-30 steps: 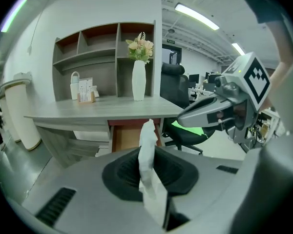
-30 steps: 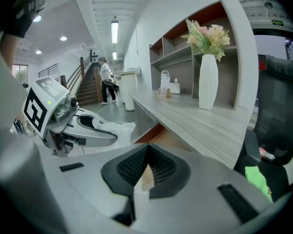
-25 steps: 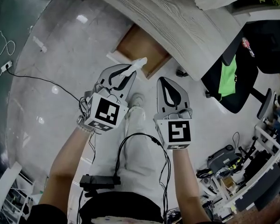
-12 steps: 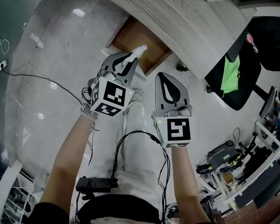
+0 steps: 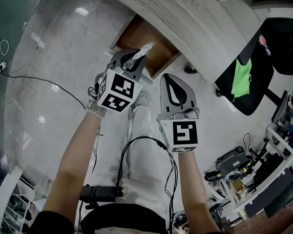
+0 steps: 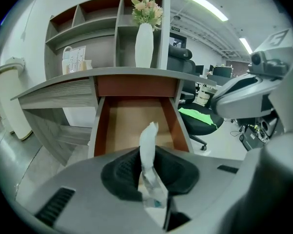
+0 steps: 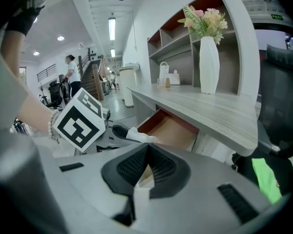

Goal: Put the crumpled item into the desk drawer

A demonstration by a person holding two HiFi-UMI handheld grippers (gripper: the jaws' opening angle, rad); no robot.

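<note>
The crumpled white item (image 5: pixel 145 49) sticks out of the tips of my left gripper (image 5: pixel 139 58), which hangs over the front edge of the open desk drawer (image 5: pixel 136 35). In the left gripper view the item (image 6: pixel 147 143) stands upright between the dark pads, with the brown, empty drawer (image 6: pixel 132 123) straight ahead. The left gripper's jaws have just been opening slightly, and the item is still pinched between them. My right gripper (image 5: pixel 167 78) hovers beside it to the right, shut with nothing in it. The right gripper view shows its tips (image 7: pixel 146 147) meeting, with the item (image 7: pixel 139 136) beyond them.
The grey wooden desk top (image 5: pixel 185 18) overhangs the drawer. A black office chair with a green cloth (image 5: pixel 241 82) stands at the right. A white vase with flowers (image 6: pixel 144 45) sits on the desk. A cable (image 5: pixel 39 82) lies on the floor at left; equipment clutter (image 5: pixel 234 167) lies at lower right.
My left gripper has moved forward and down toward the drawer with the item in it. The right gripper has barely shifted.
</note>
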